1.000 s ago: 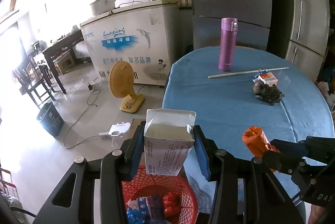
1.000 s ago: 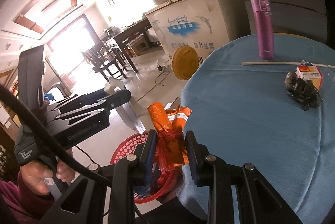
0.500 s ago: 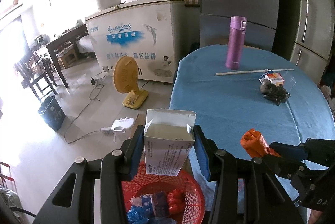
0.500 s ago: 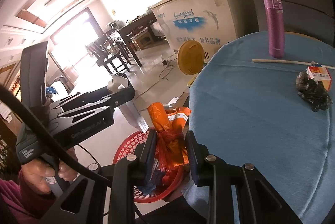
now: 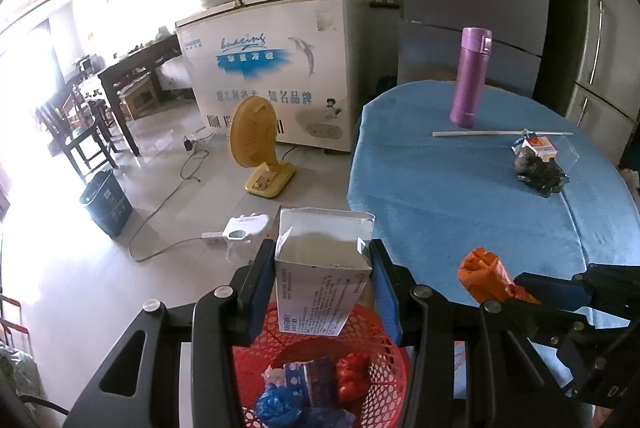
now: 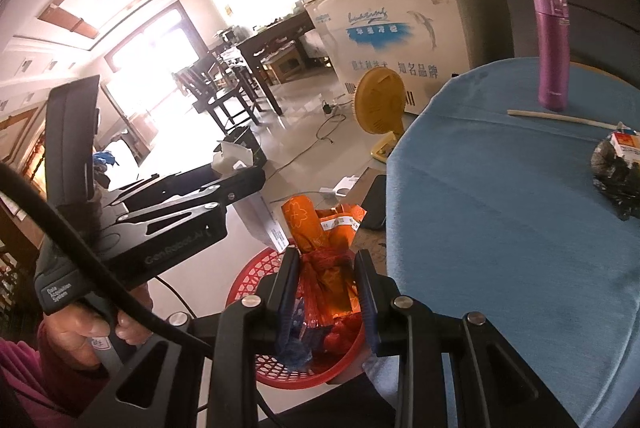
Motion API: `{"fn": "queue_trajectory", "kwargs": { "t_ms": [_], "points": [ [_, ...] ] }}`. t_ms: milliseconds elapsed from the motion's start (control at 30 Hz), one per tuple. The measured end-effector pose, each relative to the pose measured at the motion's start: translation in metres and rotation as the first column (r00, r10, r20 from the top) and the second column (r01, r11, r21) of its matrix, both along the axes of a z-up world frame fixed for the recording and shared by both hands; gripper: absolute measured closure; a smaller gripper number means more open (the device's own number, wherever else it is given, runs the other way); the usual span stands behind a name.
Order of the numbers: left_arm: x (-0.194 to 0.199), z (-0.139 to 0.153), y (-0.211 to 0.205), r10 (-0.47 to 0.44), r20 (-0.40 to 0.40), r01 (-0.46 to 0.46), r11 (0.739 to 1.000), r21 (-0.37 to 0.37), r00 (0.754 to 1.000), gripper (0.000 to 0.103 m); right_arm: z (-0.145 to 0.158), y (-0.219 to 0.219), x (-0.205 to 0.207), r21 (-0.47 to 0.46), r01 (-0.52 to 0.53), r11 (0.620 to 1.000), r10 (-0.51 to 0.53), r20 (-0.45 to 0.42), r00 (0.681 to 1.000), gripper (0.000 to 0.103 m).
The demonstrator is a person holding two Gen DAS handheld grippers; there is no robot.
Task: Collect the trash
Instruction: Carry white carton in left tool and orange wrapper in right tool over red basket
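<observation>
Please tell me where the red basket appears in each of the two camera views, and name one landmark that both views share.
Left wrist view: the red basket is at bottom centre, below the white box in the left gripper.
Right wrist view: it is at lower centre, behind the right gripper and its orange wrapper.
Shared landmark: the purple bottle.

From my left tongs (image 5: 322, 282), the basket (image 5: 376, 332) lies at 6 o'clock on the floor, just beside the table (image 5: 460, 211) edge. On the table, the flask (image 5: 469, 77) stands at 1 o'clock, the stick (image 5: 480, 134) before it, the crumpled bag (image 5: 540, 169) at 2 o'clock. The fan (image 5: 256, 143) stands at 11 o'clock, the freezer (image 5: 276, 67) behind it.
</observation>
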State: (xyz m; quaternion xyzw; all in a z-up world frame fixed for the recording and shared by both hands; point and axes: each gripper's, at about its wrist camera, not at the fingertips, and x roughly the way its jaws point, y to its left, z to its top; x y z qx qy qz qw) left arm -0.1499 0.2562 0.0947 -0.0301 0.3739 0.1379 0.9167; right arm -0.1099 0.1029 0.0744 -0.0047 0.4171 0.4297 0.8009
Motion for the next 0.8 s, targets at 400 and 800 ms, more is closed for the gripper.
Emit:
{"fn": "queue_trajectory", "kwargs": {
  "t_ms": [400, 800],
  "points": [
    [-0.007, -0.009, 0.017, 0.027, -0.018, -0.027, 1.000, -0.010, 0.999, 0.055, -0.008, 0.022, -0.002, -0.017, -0.039, 0.999, 0.039, -0.012, 0.999, 0.073],
    [-0.017, -0.024, 0.036, 0.062, -0.058, -0.064, 0.998, -0.023, 0.996, 0.055, -0.020, 0.044, -0.002, -0.029, -0.083, 0.996, 0.082, -0.039, 0.996, 0.073]
  ]
}}
